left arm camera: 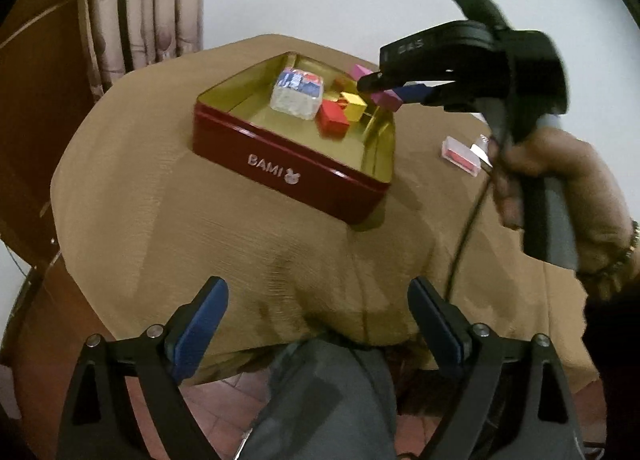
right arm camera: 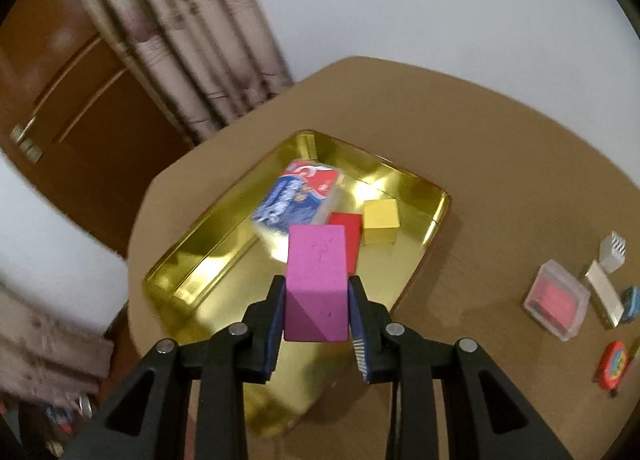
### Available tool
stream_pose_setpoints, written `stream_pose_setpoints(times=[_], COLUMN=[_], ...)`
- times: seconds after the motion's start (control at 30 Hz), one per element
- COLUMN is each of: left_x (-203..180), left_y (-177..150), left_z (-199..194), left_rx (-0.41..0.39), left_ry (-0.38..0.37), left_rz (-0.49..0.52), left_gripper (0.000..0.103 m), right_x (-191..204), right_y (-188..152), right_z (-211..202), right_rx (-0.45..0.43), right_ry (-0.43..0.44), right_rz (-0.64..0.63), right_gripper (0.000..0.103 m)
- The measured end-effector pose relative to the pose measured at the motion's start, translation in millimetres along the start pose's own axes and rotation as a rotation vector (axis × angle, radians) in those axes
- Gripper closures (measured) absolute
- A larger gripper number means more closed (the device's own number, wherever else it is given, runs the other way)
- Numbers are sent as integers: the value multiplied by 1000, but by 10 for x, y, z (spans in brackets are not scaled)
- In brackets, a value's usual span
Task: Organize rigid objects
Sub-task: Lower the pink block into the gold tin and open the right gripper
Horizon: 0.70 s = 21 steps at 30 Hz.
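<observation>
A pink block (right arm camera: pixel 316 280) sits between the two blue pads of the right gripper (right arm camera: pixel 316 308). The pads press on its sides and hold it up in the air. The block hangs over the near part of a tin box (right arm camera: pixel 224 252) that is shiny gold inside. In the left wrist view the same pink block (left arm camera: pixel 386 99) shows at the tip of the right gripper (left arm camera: pixel 394 93), over the far right corner of the tin box (left arm camera: pixel 280 163). The box is dark red outside and has the word BAMI on its front wall.

Inside the box lie a red block (right arm camera: pixel 350 236), a yellow block (right arm camera: pixel 381 219) just beside it, and a blue and red packet (right arm camera: pixel 296 195) in clear wrap. The red block touches the packet.

The box rests on a brown cloth (right arm camera: pixel 480 163) that covers the table. To the right of the box, well apart from it, lie a small clear case with a red inside (right arm camera: pixel 556 300), a little white thing (right arm camera: pixel 612 252) and a round red toy (right arm camera: pixel 612 366).

A hand (left arm camera: pixel 560 187) grips the handle of the right gripper. The left gripper (left arm camera: pixel 318 324) hangs near the front edge of the table with its jaws wide apart and nothing between them.
</observation>
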State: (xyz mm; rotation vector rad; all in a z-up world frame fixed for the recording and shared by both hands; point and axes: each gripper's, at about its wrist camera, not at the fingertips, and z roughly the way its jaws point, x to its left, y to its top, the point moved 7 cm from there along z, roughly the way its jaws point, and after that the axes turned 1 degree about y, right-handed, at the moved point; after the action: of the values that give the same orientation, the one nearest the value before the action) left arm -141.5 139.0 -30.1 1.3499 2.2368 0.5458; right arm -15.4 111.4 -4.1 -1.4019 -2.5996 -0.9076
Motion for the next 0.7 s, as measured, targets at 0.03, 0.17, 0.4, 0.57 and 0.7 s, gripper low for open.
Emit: stream_pose_setpoints(times=[0.03,0.17,0.4,0.57,0.7], left_x=[3,33,37,-11,-40], left_y=[-1,-16,7,-50,-50], left_z=[21,115,93,118,89], left_rx=[9,40,20,39,8], left_ry=[-5,-11,-2,4,22], left_rz=[1,-2,18,39,70], left_gripper=[14,14,14,14,14], right_x=[-41,-164,-218,-228,-238], right_y=[6,20,47,87,122], right_z=[76,297,464,432,115], right_rx=[6,14,-9,-13,-114], right_ry=[7,-36,-101,-107,-6], right_rz=[40,108,153,121,130], right_gripper=[73,73,72,61,61])
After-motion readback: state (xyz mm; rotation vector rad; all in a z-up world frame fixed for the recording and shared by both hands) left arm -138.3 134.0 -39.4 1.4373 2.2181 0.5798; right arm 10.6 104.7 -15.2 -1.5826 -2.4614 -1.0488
